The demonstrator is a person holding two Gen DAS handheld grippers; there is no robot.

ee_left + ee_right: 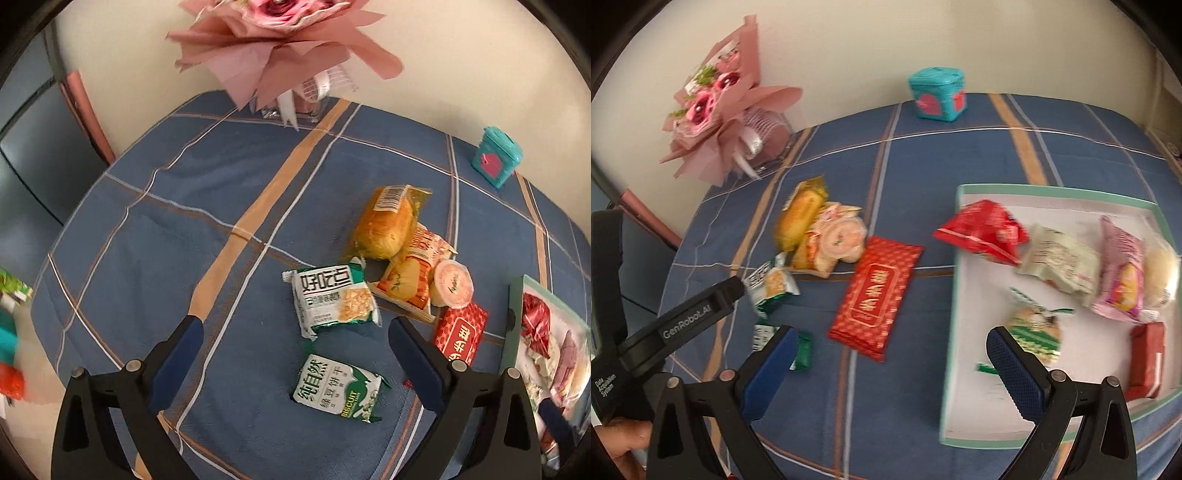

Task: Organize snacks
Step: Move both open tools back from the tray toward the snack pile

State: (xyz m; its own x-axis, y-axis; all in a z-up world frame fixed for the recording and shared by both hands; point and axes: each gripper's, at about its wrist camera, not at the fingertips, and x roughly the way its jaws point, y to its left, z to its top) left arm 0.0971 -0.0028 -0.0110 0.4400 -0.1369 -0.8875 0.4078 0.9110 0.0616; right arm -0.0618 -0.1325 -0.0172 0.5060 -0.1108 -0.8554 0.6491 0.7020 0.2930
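My left gripper (295, 328) stands open above the blue checked tablecloth, a green-and-white biscuit packet (338, 393) lying loose between its jaws. Just beyond lie a green cracker packet (334, 297), a wrapped bread roll (386, 223), an orange snack bag (410, 284), a jelly cup (452, 284) and a red packet (460, 338). My right gripper (892, 341) is open with nothing in it, hovering between the red packet (875, 295) and the white tray (964, 332). The tray holds several snacks, among them a red bag (982, 230) and a pink packet (1121, 273).
A pink flower bouquet (720, 107) and a teal box (938, 94) stand at the table's far edge by the wall. The left gripper's black body (665, 332) and a hand (617, 439) show at the lower left of the right wrist view.
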